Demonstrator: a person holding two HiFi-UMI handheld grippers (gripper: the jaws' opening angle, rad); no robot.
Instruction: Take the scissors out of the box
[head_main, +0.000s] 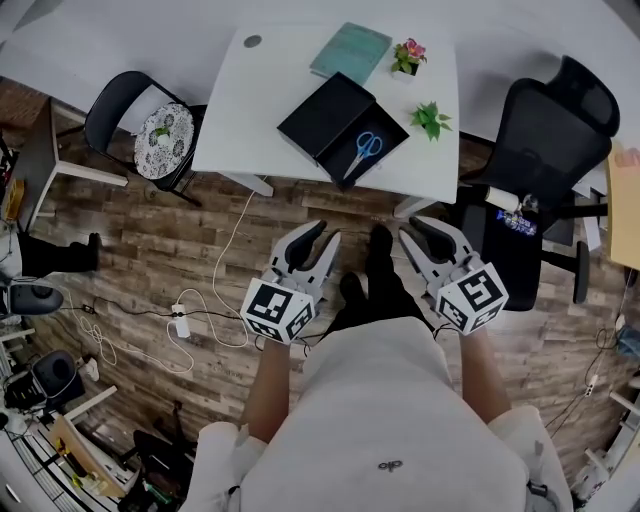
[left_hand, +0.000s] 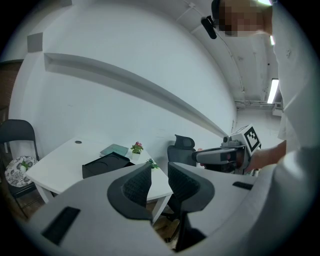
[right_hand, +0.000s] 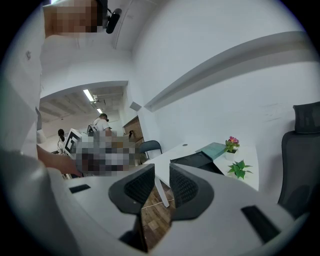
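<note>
White surface (head_main: 250, 110) at 12 o'clock carries a box (head_main: 325, 120) holding scissors (head_main: 364, 150). Chair (head_main: 125, 115) at 10, office chair (head_main: 545, 130) at 2, on a wood floor (head_main: 150, 250). Left gripper (head_main: 328, 231) and right gripper (head_main: 414, 228) hover with jaws spread, empty.

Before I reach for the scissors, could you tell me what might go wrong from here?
The scissors lie flat in the black box, so jaws may push the box rather than grip. The green plant stands close beside it and could be knocked. A white cable crosses the floor before the table: a possible trip.
</note>
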